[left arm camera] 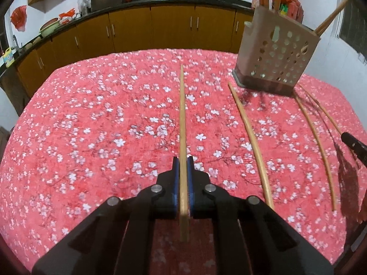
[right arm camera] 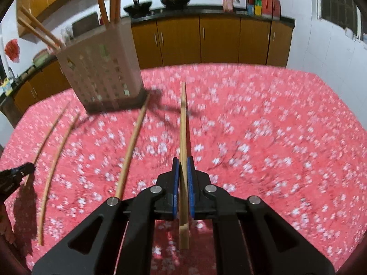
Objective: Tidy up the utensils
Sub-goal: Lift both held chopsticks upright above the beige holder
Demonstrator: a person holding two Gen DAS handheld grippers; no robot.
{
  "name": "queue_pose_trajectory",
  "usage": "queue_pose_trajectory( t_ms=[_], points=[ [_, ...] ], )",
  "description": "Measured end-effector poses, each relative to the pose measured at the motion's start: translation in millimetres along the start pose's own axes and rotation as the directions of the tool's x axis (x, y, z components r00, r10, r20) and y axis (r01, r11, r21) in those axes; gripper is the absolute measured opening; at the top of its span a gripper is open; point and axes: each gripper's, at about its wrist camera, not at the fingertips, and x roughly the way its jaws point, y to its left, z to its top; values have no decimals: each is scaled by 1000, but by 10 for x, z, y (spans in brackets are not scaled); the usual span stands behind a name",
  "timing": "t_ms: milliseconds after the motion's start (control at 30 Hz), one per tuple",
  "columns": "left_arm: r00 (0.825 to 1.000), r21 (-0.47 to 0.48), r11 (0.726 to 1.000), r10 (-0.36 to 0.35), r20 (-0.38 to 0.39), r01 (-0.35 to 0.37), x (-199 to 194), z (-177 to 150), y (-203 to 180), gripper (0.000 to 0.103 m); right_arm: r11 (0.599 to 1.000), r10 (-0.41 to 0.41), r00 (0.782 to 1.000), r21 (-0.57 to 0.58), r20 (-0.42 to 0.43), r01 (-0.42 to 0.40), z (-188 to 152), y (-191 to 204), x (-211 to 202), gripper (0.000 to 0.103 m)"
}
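1. Gripping is already established on both sides: the left gripper point(left arm camera: 182, 160) is clamped on one chopstick point(left arm camera: 182, 119), which runs forward between the blue pads point(left arm camera: 175, 174) along the line of the fingers, its butt end projecting back under the tool.
2. The right gripper point(right arm camera: 182, 160) is likewise clamped on a second chopstick point(right arm camera: 183, 123), held in the same lengthwise fashion. Its view is motion-blurred, so fine detail of the pad contact is uncertain.
3. Keep both clamps firm. A long thin stick gripped near one end is likely to pivot between the pads if pressure slackens.
4. Three loose chopsticks point(left arm camera: 252, 144) lie on the floral tablecloth point(left arm camera: 91, 126) between the two grippers, roughly parallel and apart from each other. Lift the held sticks clear of them before travelling.
5. The target is judged to be the perforated utensil holder point(left arm camera: 278, 57), standing upright at the far side of the table, just beyond the far tips of the loose sticks. It already holds several chopsticks point(right arm camera: 36, 29) and taller orange-handled utensils point(right arm camera: 107, 0).
6. Tilt each held stick tip-down above the holder's open top before releasing. Which compartment has room cannot be told from here.
7. Deliver one hand at a time; the leaning sticks at the rim could foul an approaching gripper.
8. Beyond the table, the kitchen counter point(right arm camera: 206, 11) plays no part.
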Motion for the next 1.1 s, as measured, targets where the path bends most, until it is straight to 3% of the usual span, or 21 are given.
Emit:
queue_pose_trajectory(
  t_ms=[233, 433, 533, 667, 833, 933, 1100],
  points=[
    [994, -4, 999, -41, 104, 42, -504, 170, 51, 8, 1000, -1, 989, 28, 146, -3, 249, -119, -450, 8],
    [976, -8, 998, -67, 209, 70, -881, 369, 77, 8, 1000, 1, 969, 28, 247, -8, 429, -144, -738, 8],
    [970, -9, 998, -65, 236, 69, -951, 423, 67, 8, 1000, 9, 981, -16, 194, -6, 413, -99, -643, 8],
    [974, -19, 997, -64, 218, 70, -908, 379, 103, 8, 999, 20, 999, -31, 42, -19, 173, -148, -355, 9],
    [979, -28, 997, -71, 193, 78, -829, 261, 101, 8, 999, 41, 995, -24, -91, -43, -150, -212, -159, 13],
    [982, -38, 996, -78, 173, 86, -775, 192, 112, 8, 997, 67, 991, -31, -114, -71, -298, -187, -140, 20],
    [987, -45, 995, -83, 140, 90, -670, 94, 97, 8, 992, 104, 986, -56, -133, -112, -388, -64, -122, 21]
  ],
)
